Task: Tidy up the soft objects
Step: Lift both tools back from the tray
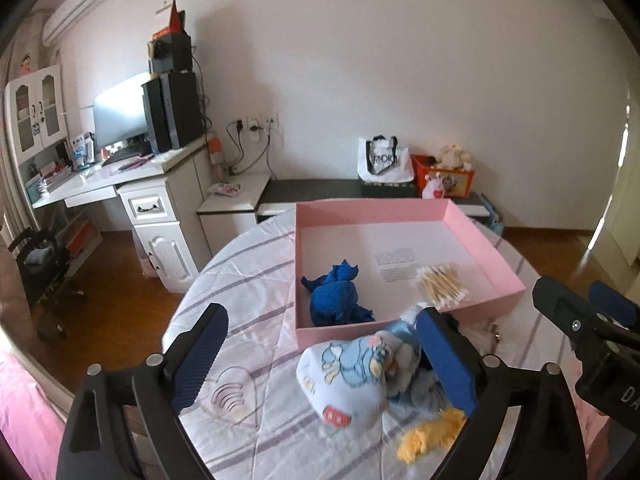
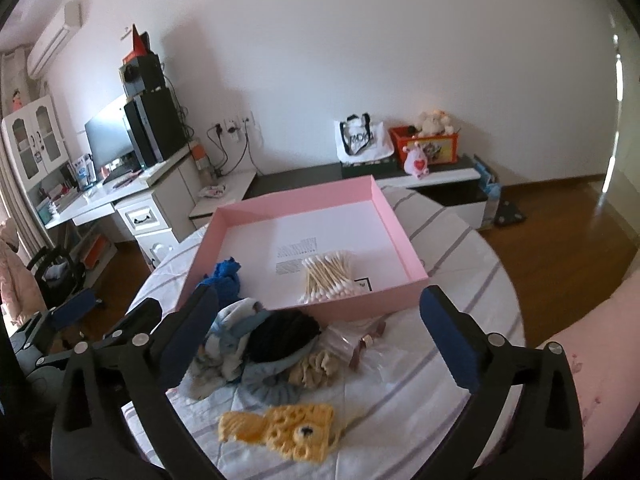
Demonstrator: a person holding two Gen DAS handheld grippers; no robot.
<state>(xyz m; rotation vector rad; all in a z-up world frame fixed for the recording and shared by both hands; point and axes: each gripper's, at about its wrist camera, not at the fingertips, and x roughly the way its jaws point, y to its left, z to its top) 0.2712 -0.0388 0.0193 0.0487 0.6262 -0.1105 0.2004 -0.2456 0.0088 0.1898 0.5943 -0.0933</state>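
Both the left tongs and right tongs hang spread over the bench's cloth pile beside the pink box; light, floppy, best pinched at a bunched fold.

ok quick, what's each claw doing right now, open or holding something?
Left claw: open, holding nothing.
Right claw: open, holding nothing.
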